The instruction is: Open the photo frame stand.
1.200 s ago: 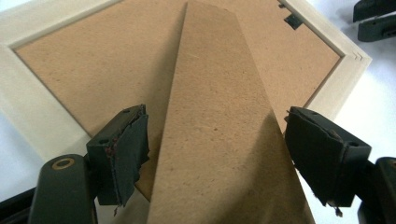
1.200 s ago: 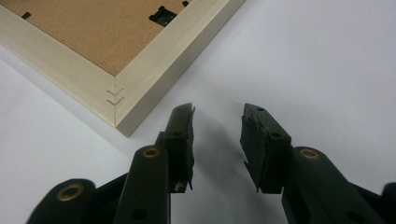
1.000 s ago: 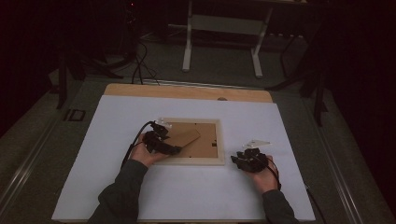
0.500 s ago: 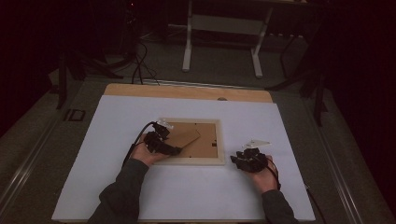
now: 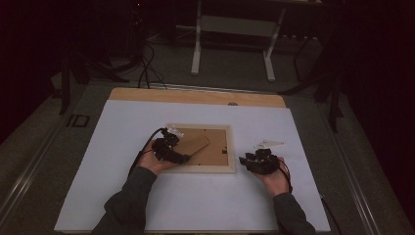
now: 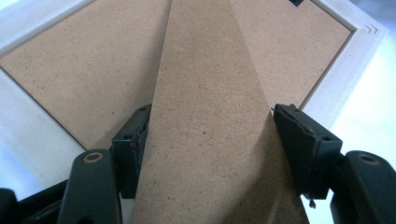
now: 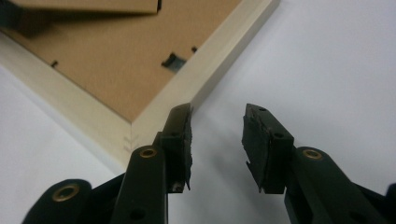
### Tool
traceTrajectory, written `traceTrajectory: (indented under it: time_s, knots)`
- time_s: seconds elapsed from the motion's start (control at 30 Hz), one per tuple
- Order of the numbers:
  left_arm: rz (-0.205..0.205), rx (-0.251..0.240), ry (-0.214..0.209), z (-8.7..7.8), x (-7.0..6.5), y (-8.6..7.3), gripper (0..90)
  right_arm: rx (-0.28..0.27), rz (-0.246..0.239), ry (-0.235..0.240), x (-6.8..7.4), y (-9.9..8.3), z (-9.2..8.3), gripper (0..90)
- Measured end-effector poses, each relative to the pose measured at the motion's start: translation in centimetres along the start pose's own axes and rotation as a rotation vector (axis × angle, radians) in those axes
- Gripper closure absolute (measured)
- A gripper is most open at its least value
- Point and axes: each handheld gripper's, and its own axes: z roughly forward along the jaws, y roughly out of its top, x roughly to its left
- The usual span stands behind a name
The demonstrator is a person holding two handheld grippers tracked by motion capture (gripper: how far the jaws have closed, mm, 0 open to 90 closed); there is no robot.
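A pale wooden picture frame [image 5: 200, 169] lies face down in the middle of the white table, its brown backing board [image 6: 84, 70] up. A brown fibreboard stand [image 6: 205, 93] slants across the backing. My left gripper [image 5: 184, 157] reaches in from the frame's left; its jaws have just been closing, and its pads now press on both edges of the stand [image 5: 195, 145]. My right gripper [image 5: 244, 160] hovers open just off the frame's near right corner [image 7: 140, 123], nothing between its jaws. In the right gripper view my right gripper [image 7: 217, 126] stands over bare table beside that corner.
A small metal turn clip [image 7: 172, 61] sits on the backing near the frame's right rail. White table surface [image 5: 313, 147] stretches around the frame, with a wooden strip [image 5: 195, 96] along the far edge. Cables and a white stand [image 5: 232, 29] lie on the dark floor beyond.
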Motion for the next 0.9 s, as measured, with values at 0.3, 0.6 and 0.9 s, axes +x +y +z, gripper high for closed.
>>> traceTrajectory:
  time_s: [0.3, 0.6, 0.9]
  knots:
    - [0.031, -0.011, 0.034, -0.1, -0.5, 0.0, 35.5, -0.04, 0.107, 0.072, -1.6, 2.3, 0.2, 62.0]
    - [0.072, -0.035, 0.077, -0.5, -1.2, -0.1, 35.5, -0.028, 0.087, 0.078, -1.5, 4.1, 0.7, 62.0]
    - [0.097, -0.064, 0.125, -1.0, -2.2, -0.3, 35.4, -0.007, 0.059, 0.067, -1.3, 5.6, 1.3, 61.7]
